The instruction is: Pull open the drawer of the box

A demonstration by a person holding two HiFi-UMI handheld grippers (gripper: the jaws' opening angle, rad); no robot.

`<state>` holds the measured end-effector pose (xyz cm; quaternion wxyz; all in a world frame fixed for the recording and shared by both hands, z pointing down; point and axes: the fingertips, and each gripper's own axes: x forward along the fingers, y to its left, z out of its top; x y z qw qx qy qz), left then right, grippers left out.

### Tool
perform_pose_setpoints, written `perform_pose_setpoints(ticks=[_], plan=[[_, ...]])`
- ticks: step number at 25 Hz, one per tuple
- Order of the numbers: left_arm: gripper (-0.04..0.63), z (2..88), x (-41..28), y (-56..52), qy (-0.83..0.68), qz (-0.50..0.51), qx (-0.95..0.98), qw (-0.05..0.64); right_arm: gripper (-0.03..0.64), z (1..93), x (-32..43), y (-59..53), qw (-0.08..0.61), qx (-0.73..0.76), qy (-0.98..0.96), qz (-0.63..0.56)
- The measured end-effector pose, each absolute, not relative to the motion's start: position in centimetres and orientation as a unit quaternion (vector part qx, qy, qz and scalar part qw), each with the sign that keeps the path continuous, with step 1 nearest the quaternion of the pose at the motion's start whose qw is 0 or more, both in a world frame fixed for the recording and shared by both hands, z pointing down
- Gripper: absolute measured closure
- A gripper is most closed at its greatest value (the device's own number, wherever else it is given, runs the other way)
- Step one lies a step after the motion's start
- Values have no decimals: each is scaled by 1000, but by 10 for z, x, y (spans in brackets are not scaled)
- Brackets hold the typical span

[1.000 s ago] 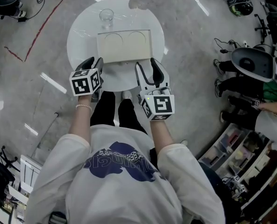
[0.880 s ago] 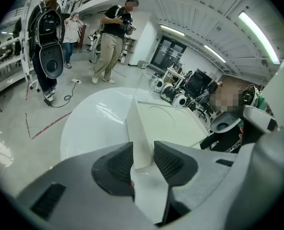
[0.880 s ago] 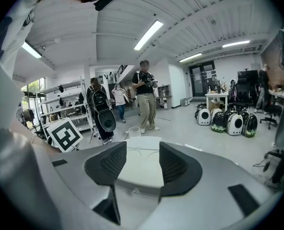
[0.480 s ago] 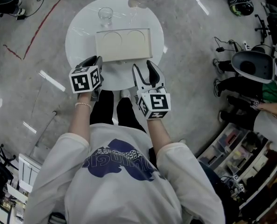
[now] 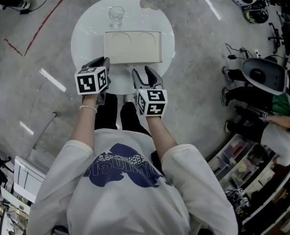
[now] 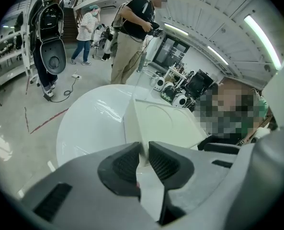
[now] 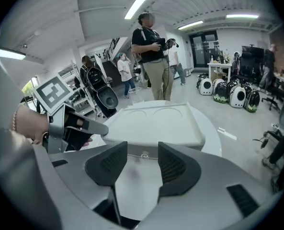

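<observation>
A flat cream box (image 5: 133,47) with two round dents in its lid lies on a round white table (image 5: 86,33). My left gripper (image 5: 101,65) is at the box's near left corner. In the left gripper view that corner (image 6: 141,150) sits between the pads, and the jaws have just been closing onto it. My right gripper (image 5: 144,75) stands open in front of the box's near side. In the right gripper view a small clear knob (image 7: 144,155) on the drawer front shows between the open fingers, a little ahead of them.
A clear glass (image 5: 116,13) stands on the table behind the box. An office chair (image 5: 259,72) and a seated person are at the right, with shelves at the lower right. A person (image 7: 156,56) stands beyond the table.
My right gripper has come down and to the left, to the middle of the box's front. The left gripper has stayed at the corner and its jaws have narrowed.
</observation>
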<state>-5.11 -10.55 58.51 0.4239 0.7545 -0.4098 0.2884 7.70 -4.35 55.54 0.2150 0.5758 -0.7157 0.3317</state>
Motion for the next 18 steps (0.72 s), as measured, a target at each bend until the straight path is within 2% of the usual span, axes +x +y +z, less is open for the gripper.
perform_pose_setpoints(ticks=[9,18], plan=[[523,584,-52,-107,-411,285,750,433,436,599,57,-46,284,549,-697,363],[523,583,-53,-107,-408,280,748,441,446,627,56,-51,323,552,-666,384]])
